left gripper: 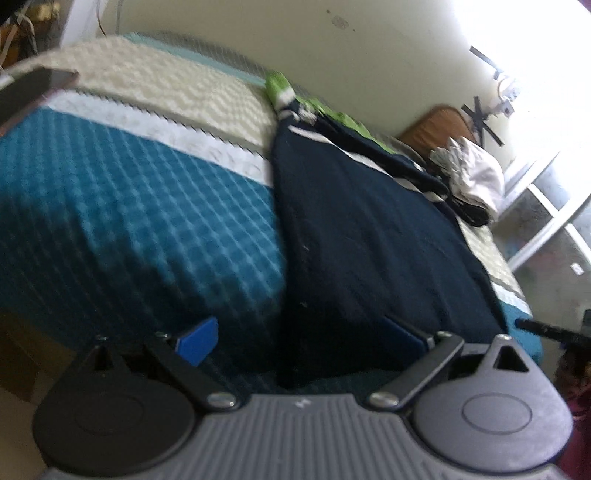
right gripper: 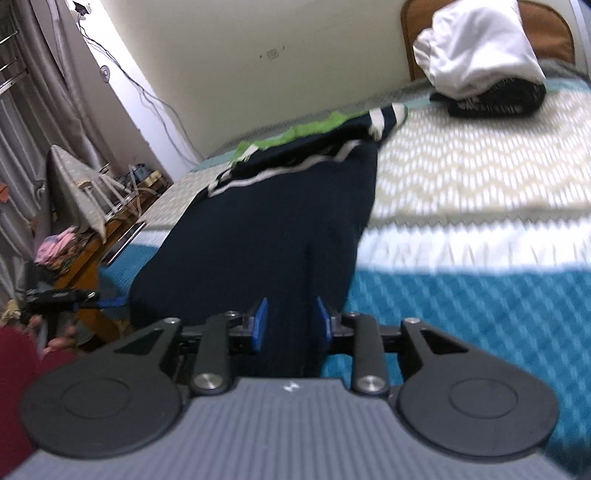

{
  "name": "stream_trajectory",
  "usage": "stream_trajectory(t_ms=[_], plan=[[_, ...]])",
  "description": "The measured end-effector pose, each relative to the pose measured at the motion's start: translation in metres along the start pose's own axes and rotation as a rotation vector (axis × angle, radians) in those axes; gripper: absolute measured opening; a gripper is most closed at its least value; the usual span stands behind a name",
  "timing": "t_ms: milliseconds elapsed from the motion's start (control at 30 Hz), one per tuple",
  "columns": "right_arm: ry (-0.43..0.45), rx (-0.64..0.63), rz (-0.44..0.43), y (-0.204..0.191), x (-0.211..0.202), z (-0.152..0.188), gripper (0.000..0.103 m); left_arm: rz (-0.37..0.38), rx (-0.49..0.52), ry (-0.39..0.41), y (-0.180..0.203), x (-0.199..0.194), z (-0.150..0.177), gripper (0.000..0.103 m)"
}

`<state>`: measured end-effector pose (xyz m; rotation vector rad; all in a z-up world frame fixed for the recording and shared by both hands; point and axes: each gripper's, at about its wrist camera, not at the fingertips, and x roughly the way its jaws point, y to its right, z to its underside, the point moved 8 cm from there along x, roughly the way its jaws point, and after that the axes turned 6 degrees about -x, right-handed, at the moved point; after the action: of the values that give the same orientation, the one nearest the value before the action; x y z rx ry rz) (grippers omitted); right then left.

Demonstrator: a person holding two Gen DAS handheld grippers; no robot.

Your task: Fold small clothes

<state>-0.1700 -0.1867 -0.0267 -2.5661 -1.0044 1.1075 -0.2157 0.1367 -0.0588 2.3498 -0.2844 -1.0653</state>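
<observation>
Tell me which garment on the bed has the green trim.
The navy garment spread flat nearest both grippers: green and white bands mark its far end. The white garment and the black one beneath it, piled by the headboard, show none.

Navy garment (right gripper: pixel 280 206), green-white trim; teal-cream quilted bedspread (right gripper: pixel 480 280).

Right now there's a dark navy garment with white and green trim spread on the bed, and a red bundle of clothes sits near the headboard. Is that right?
Not quite. The bundle near the headboard is white, not red, as the right wrist view shows; it rests on something dark. The rest holds: the navy garment with white and green trim lies spread on the bed.
</observation>
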Motion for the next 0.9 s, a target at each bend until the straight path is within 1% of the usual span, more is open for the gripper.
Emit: stream_trajectory(t_ms=[67,100,167,200,233,267,300,333,367,433,467,533,600,667,767,900], plan=[[-0.023,0.004,0.004,-0.001,-0.001,0.010,0.035,0.016,0.004,-0.017,0.005,0.008,0.004,0.097],[-0.034,0.006,0.005,-0.001,0.001,0.014,0.035,0.014,0.004,-0.026,0.006,0.013,0.005,0.096],[-0.052,0.014,-0.006,-0.002,0.005,0.020,0.035,0.012,-0.016,-0.061,0.006,0.022,0.009,0.085],[-0.055,0.015,-0.011,-0.003,0.007,0.022,0.036,0.015,-0.033,-0.083,0.005,0.027,0.010,0.069],[-0.056,0.015,-0.015,-0.002,0.009,0.024,0.037,0.019,-0.051,-0.104,0.003,0.031,0.012,0.047],[-0.060,0.019,-0.016,-0.003,0.013,0.024,0.039,0.032,-0.070,-0.130,0.001,0.034,0.014,0.038],[-0.069,0.025,-0.019,-0.003,0.018,0.025,0.040,0.051,-0.086,-0.151,0.000,0.035,0.016,0.016],[-0.062,0.028,-0.029,-0.002,0.017,0.026,0.039,0.056,-0.094,-0.158,-0.001,0.034,0.017,0.009],[-0.059,0.032,-0.034,-0.003,0.018,0.025,0.039,0.057,-0.090,-0.154,-0.001,0.031,0.017,0.009],[-0.068,0.041,-0.038,-0.003,0.019,0.024,0.022,0.075,-0.092,-0.130,0.000,0.020,0.015,0.008],[-0.079,0.042,-0.047,-0.004,0.019,0.025,0.011,0.092,-0.094,-0.106,0.001,0.011,0.012,0.008],[-0.075,0.029,-0.101,-0.013,0.014,0.025,0.011,0.136,-0.096,-0.043,0.004,-0.012,0.003,0.008],[-0.040,-0.012,-0.163,-0.026,0.004,0.019,0.011,0.163,-0.086,0.014,0.009,-0.029,-0.006,0.008],[-0.006,-0.038,-0.196,-0.033,-0.002,0.010,0.010,0.194,-0.082,0.053,0.015,-0.039,-0.016,0.008],[0.045,-0.039,-0.186,-0.028,-0.002,-0.008,0.010,0.229,-0.092,0.093,0.024,-0.042,-0.037,0.008],[0.147,0.022,-0.166,-0.009,0.002,-0.039,0.010,0.263,-0.150,0.118,0.033,-0.026,-0.079,0.008]])
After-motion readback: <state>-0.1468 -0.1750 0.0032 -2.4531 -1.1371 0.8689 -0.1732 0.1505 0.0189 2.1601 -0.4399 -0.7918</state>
